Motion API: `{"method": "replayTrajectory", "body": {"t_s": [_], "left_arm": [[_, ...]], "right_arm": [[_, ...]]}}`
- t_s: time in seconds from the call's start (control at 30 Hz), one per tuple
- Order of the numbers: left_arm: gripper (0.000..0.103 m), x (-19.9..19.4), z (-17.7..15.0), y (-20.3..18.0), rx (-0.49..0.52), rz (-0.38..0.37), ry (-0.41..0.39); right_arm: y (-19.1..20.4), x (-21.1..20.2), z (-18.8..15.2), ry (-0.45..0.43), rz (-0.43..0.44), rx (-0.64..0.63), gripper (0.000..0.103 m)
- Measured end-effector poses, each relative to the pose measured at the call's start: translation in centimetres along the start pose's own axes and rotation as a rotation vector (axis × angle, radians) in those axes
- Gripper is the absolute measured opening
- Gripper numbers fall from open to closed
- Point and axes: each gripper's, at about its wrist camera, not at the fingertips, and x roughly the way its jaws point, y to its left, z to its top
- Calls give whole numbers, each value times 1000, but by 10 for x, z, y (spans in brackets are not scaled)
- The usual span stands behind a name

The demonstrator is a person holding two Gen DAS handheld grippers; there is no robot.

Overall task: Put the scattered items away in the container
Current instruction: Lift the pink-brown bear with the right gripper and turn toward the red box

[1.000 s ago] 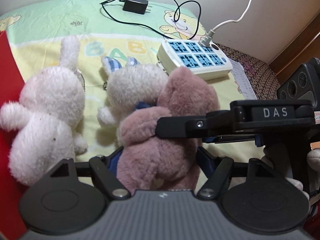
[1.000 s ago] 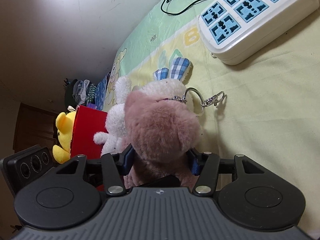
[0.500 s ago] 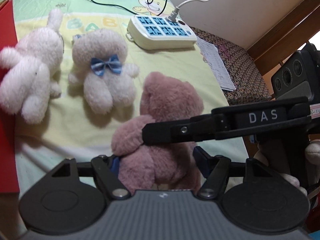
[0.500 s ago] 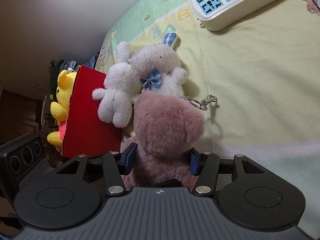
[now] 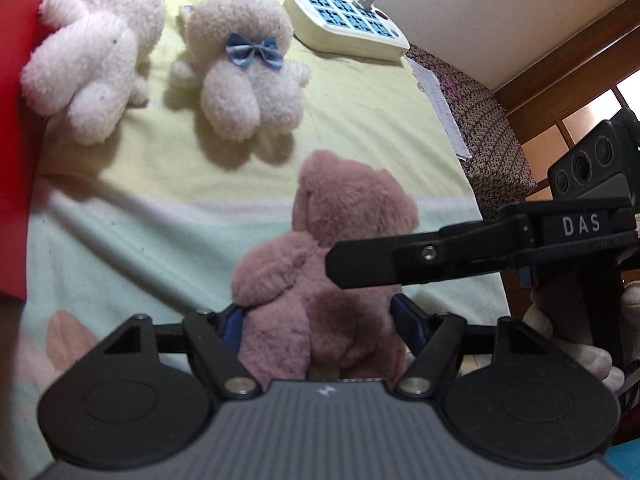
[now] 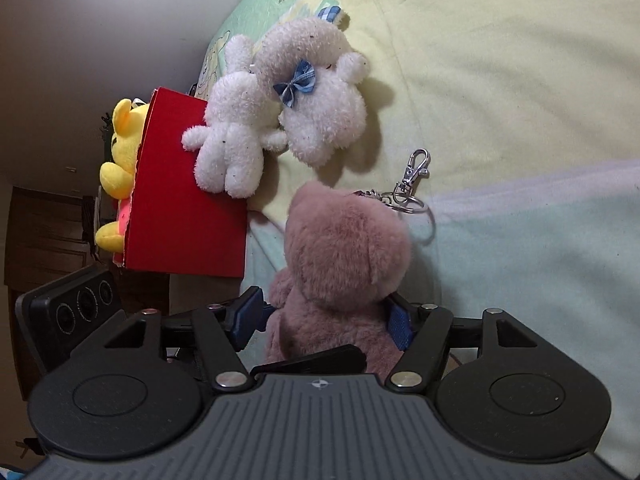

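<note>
Pink plush bear (image 5: 336,272): upright between both tools, above the bed (image 5: 360,128); head up, back toward both cameras, long axis running away from the tools.
Left tool (image 5: 318,324): jaws opening; blue pads touch the bear's lower body on both sides.
Right tool (image 6: 326,318): jaws opening; one pad touches the bear, the other stands clear.
Container: red box (image 6: 180,184) at the bed's edge, a yellow plush (image 6: 118,160) already inside.
Keyring (image 6: 408,184): trails from the bear's head.
Remaining items: white rabbit (image 5: 92,52), cream bear with blue bow (image 5: 248,68).
Risk: with both grips loosening, the bear may drop onto the bed short of the box; the clasp could snag bedding.
</note>
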Motion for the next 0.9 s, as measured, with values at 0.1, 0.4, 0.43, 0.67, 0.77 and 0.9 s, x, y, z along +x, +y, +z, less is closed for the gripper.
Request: {"method": "replayTrajectory", "body": {"t_s": [0.1, 0.4, 0.43, 0.67, 0.77, 0.9], "left_arm": [[72, -2, -3, 1, -7, -2, -2], [73, 0, -4, -4, 8, 48, 10], [74, 0, -3, -4, 9, 52, 10], [74, 0, -4, -15, 48, 91, 11], [74, -8, 1, -21, 52, 74, -10], [74, -23, 13, -39, 96, 71, -61]], "right_arm": [[-3, -4, -5, -11, 28, 8, 66], [-11, 10, -7, -21, 0, 19, 47], [-12, 10, -7, -20, 6, 24, 46], [-6, 6, -8, -19, -5, -10, 46], [-3, -3, -6, -30, 8, -17, 45], [12, -23, -1, -75, 14, -52, 45]]}}
